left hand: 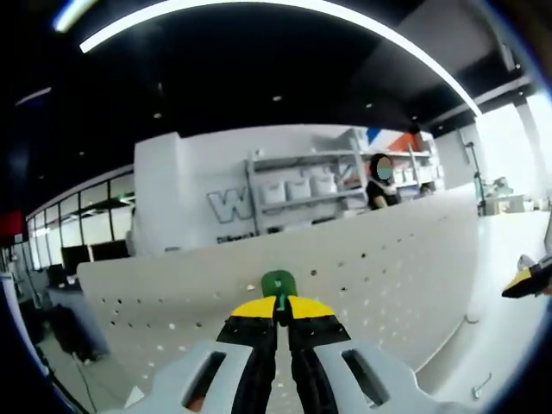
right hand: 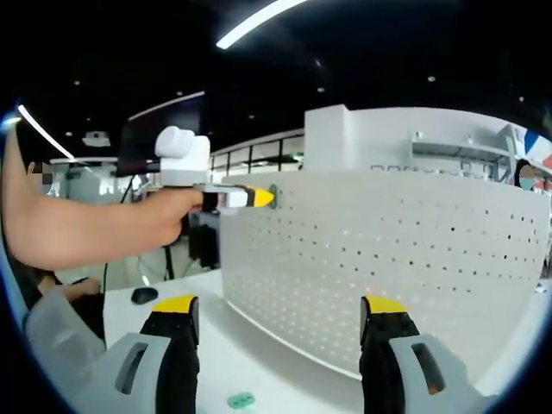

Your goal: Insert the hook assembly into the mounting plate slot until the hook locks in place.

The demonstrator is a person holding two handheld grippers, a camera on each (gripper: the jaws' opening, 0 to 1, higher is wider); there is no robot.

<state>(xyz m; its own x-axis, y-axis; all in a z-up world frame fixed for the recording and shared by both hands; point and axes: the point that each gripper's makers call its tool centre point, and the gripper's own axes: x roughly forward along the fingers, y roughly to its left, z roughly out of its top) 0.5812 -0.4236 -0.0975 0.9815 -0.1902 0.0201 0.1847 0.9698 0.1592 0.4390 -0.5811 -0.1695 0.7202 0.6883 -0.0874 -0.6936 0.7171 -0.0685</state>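
The left claw [left hand: 278, 309] has its two yellow tips pinched tight on a small green hook [left hand: 279, 282]. In the left gripper view the hook pokes up just past the tips and sits right against the white board with holes [left hand: 379, 267]. In the right gripper view the same left claw [right hand: 263, 197] shows from the side, held by a person's hand [right hand: 159, 220]. Its yellow tip touches the top left corner of the board with holes [right hand: 388, 259], and the green hook [right hand: 273, 191] is a tiny bit of green right at that corner. It is too small to tell if the hook is in a hole.

The right claw [right hand: 280, 315] is wide open, with nothing between its two yellow tips. It points at the lower part of the board and is apart from it. In the left gripper view a yellow tip of the right claw [left hand: 524, 279] peeks in beside the far end of the board.

The board stands up on a white bench [right hand: 276, 362]. A small green thing [right hand: 241, 399] lies on the bench in front of the board, between the right claw's two sides. A dark little thing [right hand: 144, 294] lies on the bench to the left of the board.

Behind the board there are shelves [left hand: 302, 191] with white boxes, and a person [left hand: 381, 181] stands near them.
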